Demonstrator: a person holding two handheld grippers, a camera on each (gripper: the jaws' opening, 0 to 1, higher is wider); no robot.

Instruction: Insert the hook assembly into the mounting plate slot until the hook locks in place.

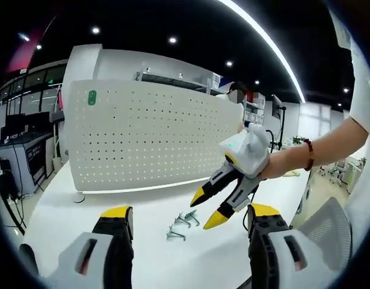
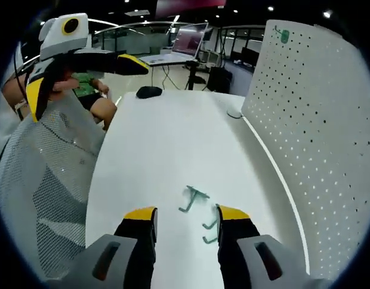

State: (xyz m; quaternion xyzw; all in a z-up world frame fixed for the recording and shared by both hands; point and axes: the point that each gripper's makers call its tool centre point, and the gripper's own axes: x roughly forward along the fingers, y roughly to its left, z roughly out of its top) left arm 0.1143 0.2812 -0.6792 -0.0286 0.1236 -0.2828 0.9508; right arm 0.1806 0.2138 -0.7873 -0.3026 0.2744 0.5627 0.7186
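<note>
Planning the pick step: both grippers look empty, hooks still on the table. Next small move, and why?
Probably lower the right gripper a little onto the nearest hook. Its fingers stand open and empty just short of the green hooks lying loose on the white table, and the pegboard beside them has nothing mounted yet. The left gripper is open too, farther back.

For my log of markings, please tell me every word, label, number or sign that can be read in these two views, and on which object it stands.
No text can be read in either view.
Green sticker near the top of the white pegboard: any print is too small and blurred to read.
Monitor behind the table: the screen content is too blurred to read.
Hooks and each hand-held gripper: no visible lettering.
</note>
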